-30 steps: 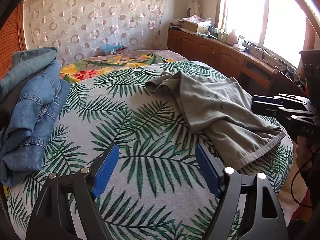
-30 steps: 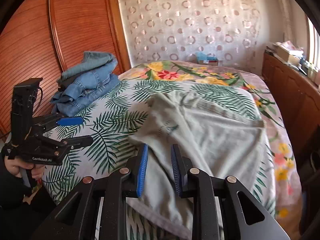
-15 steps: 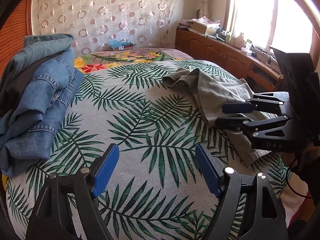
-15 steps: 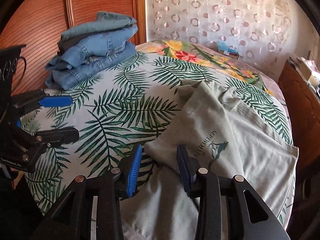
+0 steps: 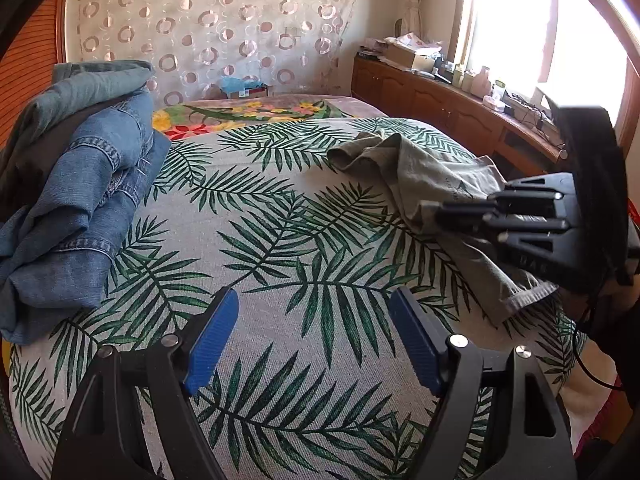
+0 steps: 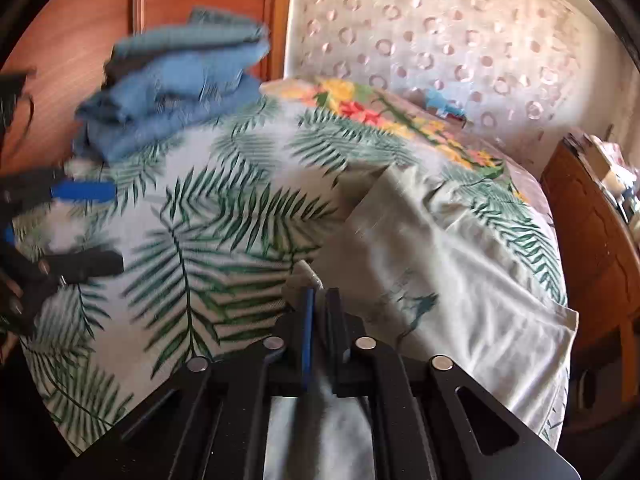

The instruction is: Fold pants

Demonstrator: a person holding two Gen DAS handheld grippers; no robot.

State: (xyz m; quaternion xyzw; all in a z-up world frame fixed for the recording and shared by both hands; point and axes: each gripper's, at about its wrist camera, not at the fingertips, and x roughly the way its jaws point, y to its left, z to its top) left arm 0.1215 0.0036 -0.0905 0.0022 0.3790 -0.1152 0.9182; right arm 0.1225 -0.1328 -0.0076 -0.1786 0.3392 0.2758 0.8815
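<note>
Grey-green pants (image 5: 416, 168) lie crumpled on the right side of the bed (image 5: 280, 240), which has a palm-leaf cover. In the right wrist view the pants (image 6: 460, 264) spread to the right. My right gripper (image 6: 320, 300) is shut on an edge of the pants; it also shows in the left wrist view (image 5: 448, 216), its jaws together on the cloth. My left gripper (image 5: 312, 316) is open and empty above the bare bedcover, left of the pants. It shows in the right wrist view (image 6: 100, 228) at the left edge.
A pile of folded blue jeans (image 5: 72, 200) sits at the bed's left side, also in the right wrist view (image 6: 172, 92). A wooden sideboard (image 5: 440, 100) with clutter runs under the window on the right. A wooden wardrobe (image 6: 80, 40) stands behind the jeans.
My right gripper has moved left to the pants' edge and shut on it. My left gripper stayed open and shifted slightly forward over the bedcover.
</note>
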